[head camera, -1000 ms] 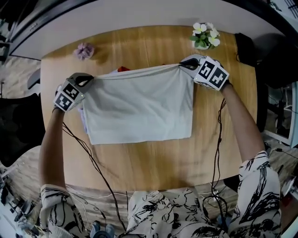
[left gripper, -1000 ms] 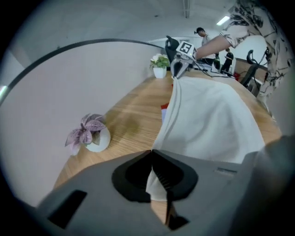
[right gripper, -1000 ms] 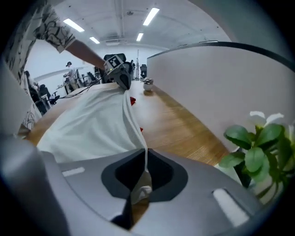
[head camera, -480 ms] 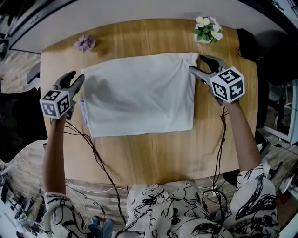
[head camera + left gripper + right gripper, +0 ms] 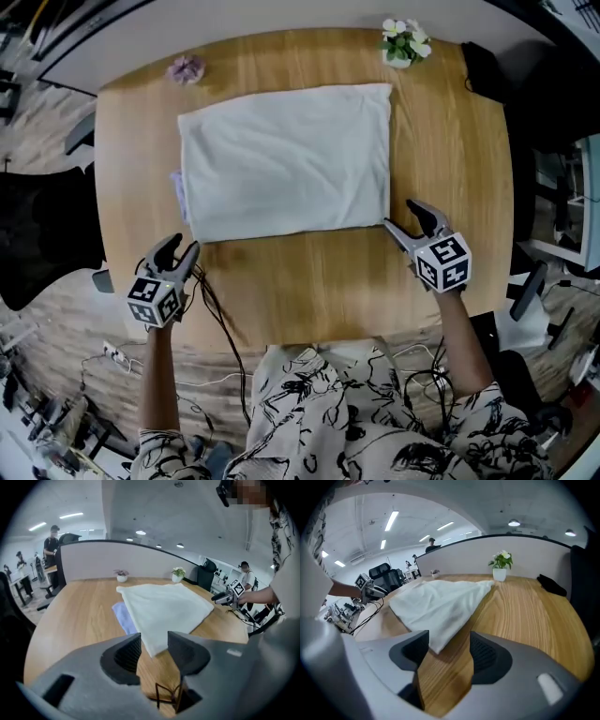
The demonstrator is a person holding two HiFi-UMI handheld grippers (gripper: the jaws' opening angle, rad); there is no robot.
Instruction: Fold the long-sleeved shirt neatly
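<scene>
The pale long-sleeved shirt (image 5: 286, 159) lies flat as a folded rectangle on the far half of the wooden table (image 5: 309, 281). My left gripper (image 5: 180, 251) hovers open just off its near left corner, apart from the cloth. My right gripper (image 5: 405, 217) is beside the near right corner, jaws opening, with nothing pressed between them. In the left gripper view the shirt (image 5: 164, 604) shows beyond the left gripper (image 5: 154, 641). In the right gripper view the shirt (image 5: 440, 599) lies ahead of the right gripper (image 5: 449, 641).
A light-blue cloth (image 5: 176, 187) peeks out under the shirt's left edge. A white-flowered pot (image 5: 403, 42) and a small purple plant (image 5: 186, 67) stand at the table's far edge. Cables (image 5: 220, 309) trail over the near edge. A black object (image 5: 478, 66) sits at the far right.
Both grippers let go of the shirt's far edge, opened and drew back to its near corners. The shirt now lies flat.
</scene>
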